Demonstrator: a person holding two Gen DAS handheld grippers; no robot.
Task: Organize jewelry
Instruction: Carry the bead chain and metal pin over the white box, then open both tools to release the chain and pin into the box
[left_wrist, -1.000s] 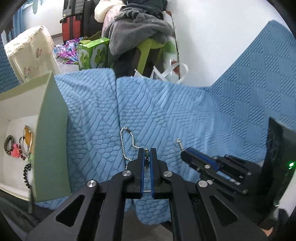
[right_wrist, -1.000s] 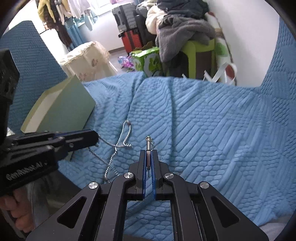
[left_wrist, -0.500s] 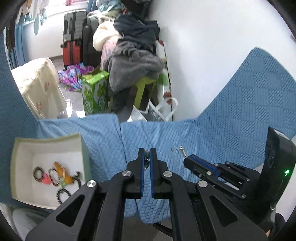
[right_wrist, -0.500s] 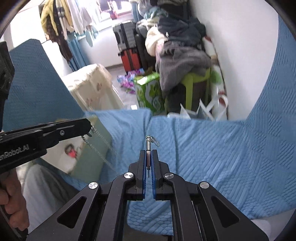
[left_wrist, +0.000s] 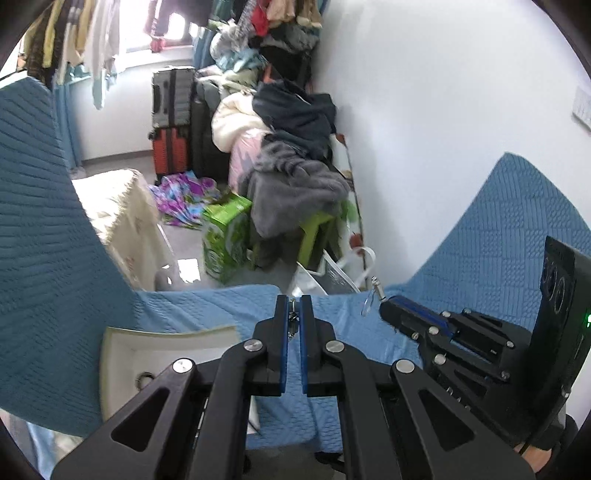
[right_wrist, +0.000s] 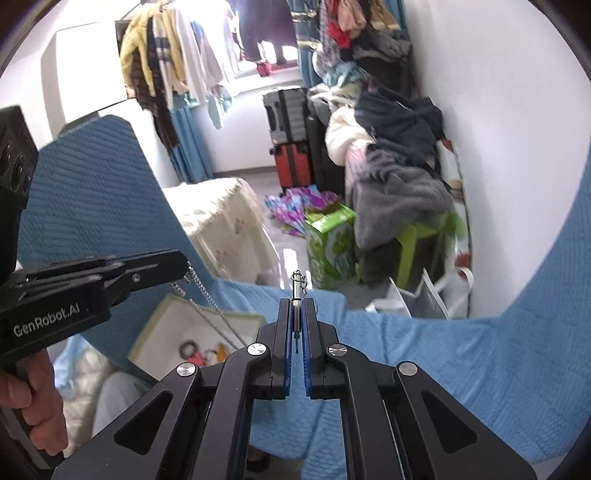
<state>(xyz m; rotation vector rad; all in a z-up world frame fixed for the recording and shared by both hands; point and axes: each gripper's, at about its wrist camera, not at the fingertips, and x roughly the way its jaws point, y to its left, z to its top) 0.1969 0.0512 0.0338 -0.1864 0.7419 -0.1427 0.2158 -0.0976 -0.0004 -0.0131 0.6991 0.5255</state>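
Note:
A silver chain necklace (right_wrist: 212, 308) hangs between my two grippers, well above the blue cover. My left gripper (left_wrist: 294, 306) is shut on one end of the chain (left_wrist: 293, 320); it also shows in the right wrist view (right_wrist: 177, 264). My right gripper (right_wrist: 296, 308) is shut on the other end, its metal clasp (right_wrist: 296, 286) sticking out past the fingertips; the clasp also shows in the left wrist view (left_wrist: 376, 287). A pale green box (right_wrist: 162, 319) with several bracelets and rings (right_wrist: 195, 352) sits below the chain, also in the left wrist view (left_wrist: 122, 354).
The blue quilted cover (right_wrist: 461, 354) drapes the seat and both raised sides. Beyond its edge are a green carton (right_wrist: 330, 245), a green stool under piled clothes (right_wrist: 402, 192), suitcases (right_wrist: 290, 144), a cream-covered table (right_wrist: 225, 218) and a white wall (left_wrist: 443, 129).
Both grippers have risen and tilted up, lifting the chain off the cover. The box, at the left before, now lies below and close to the left gripper.

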